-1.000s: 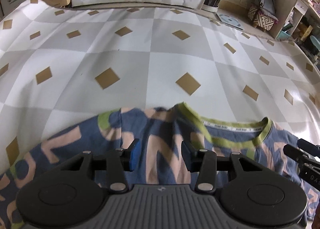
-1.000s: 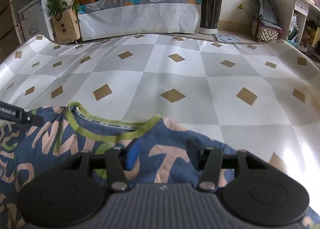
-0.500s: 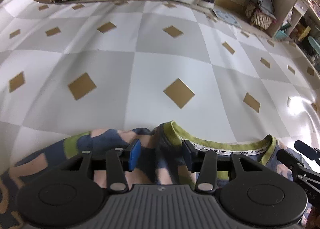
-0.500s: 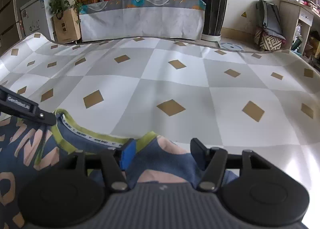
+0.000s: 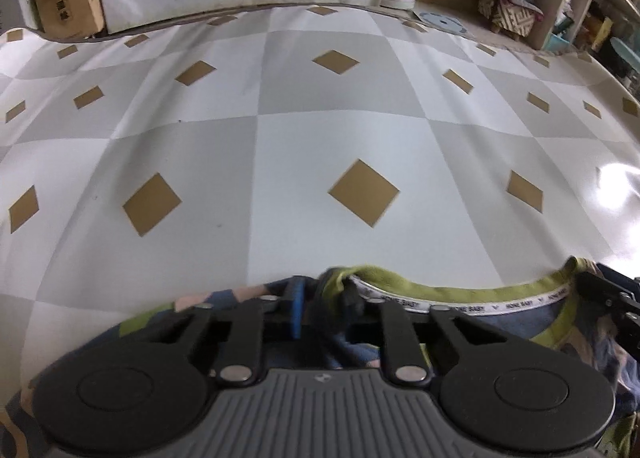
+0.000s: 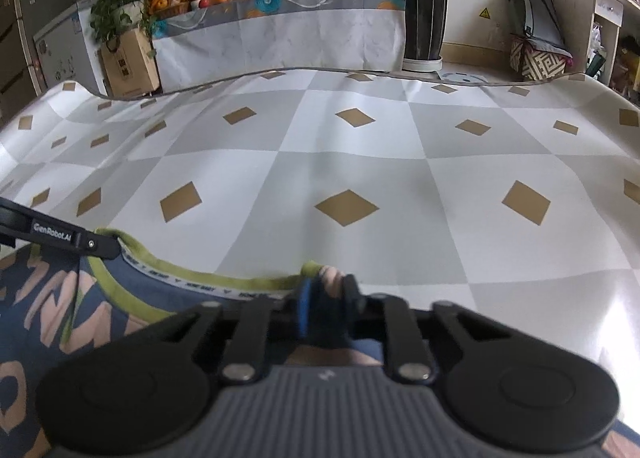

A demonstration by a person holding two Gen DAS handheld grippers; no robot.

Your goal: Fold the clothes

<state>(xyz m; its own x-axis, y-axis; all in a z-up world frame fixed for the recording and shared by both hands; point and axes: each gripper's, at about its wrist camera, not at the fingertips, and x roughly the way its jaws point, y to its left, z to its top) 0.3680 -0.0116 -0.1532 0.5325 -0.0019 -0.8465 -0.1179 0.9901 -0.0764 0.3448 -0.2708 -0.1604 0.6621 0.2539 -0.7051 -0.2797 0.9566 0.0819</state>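
A blue child's shirt (image 5: 460,292) with pink letters and a green collar lies at the near edge of a grey-and-white checkered mat (image 5: 320,138). In the left wrist view, my left gripper (image 5: 324,294) is closing its jaws, with the shoulder fabric by the collar's left end bunched and pinched between the pads. In the right wrist view, my right gripper (image 6: 326,294) is closing too, and it pinches the shirt (image 6: 60,298) at the collar's right end. Each gripper shows in the other's view: the right gripper (image 5: 608,290), the left gripper (image 6: 60,236). The shirt's lower part is hidden under the grippers.
Past the mat's far edge stand a cloth-covered table (image 6: 280,34) with fruit and jars, a cardboard box (image 6: 128,62) and a tall dark plant pot (image 6: 424,26). A bag (image 6: 538,46) and shelves are at the far right.
Both grippers moved forward and down to the shirt's collar edge, then went from open to pinched on the fabric, which bunched up between the pads.
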